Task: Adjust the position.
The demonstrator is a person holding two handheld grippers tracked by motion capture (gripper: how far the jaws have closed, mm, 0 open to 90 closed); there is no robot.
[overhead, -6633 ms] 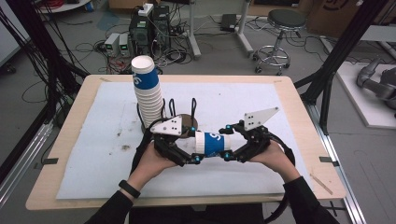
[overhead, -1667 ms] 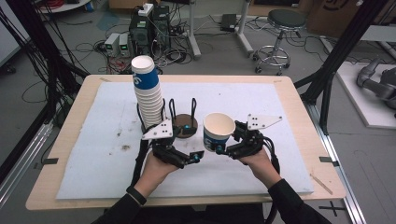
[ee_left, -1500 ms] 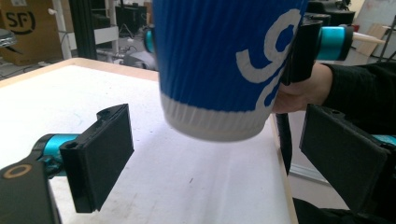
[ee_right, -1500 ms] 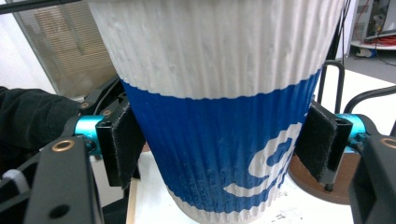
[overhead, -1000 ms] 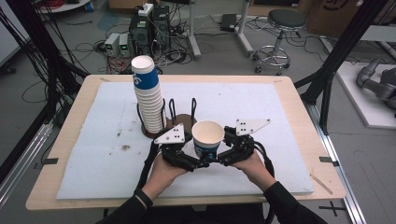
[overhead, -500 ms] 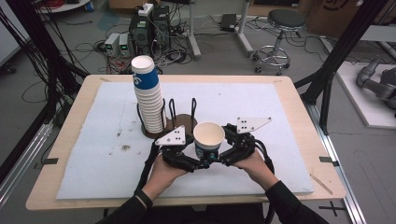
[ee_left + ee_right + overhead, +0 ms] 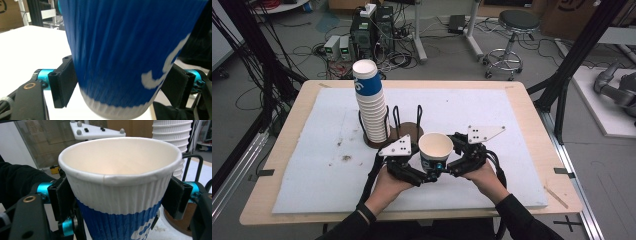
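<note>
Held upright above the near middle of the white-covered wooden table (image 7: 522, 125): 1 ribbed paper cup, white at the rim and blue lower down (image 7: 435, 150), mouth open and empty inside as far as the right gripper view shows.

Left gripper (image 7: 412, 172) closed on the lower blue part of the cup, its 2 black pads pressing the wall from either side just above the white base band, as seen in the left gripper view (image 7: 117, 75).

Right gripper (image 7: 457, 162) closed higher up, pads against the white ribbed band just under the rolled rim (image 7: 120, 192).

Beyond, on the far left of the hands: a tall stack of matching ribbed paper cups (image 7: 369, 107) standing in a round brown holder with black wire loops (image 7: 404, 130).

Judged from the look: very light, thin-walled, easily crushed or ovalled by a hard squeeze. Ribbing likely to give decent friction against the pads, so little force needed. Stiffest places probably the rolled rim and the base, weakest the mid-wall. Best taken near the bottom ring or just below the rim, with opposed pads across the widest line, and kept upright. Some dent at the rim possibly visible in the right gripper view, though hard to be sure.
</note>
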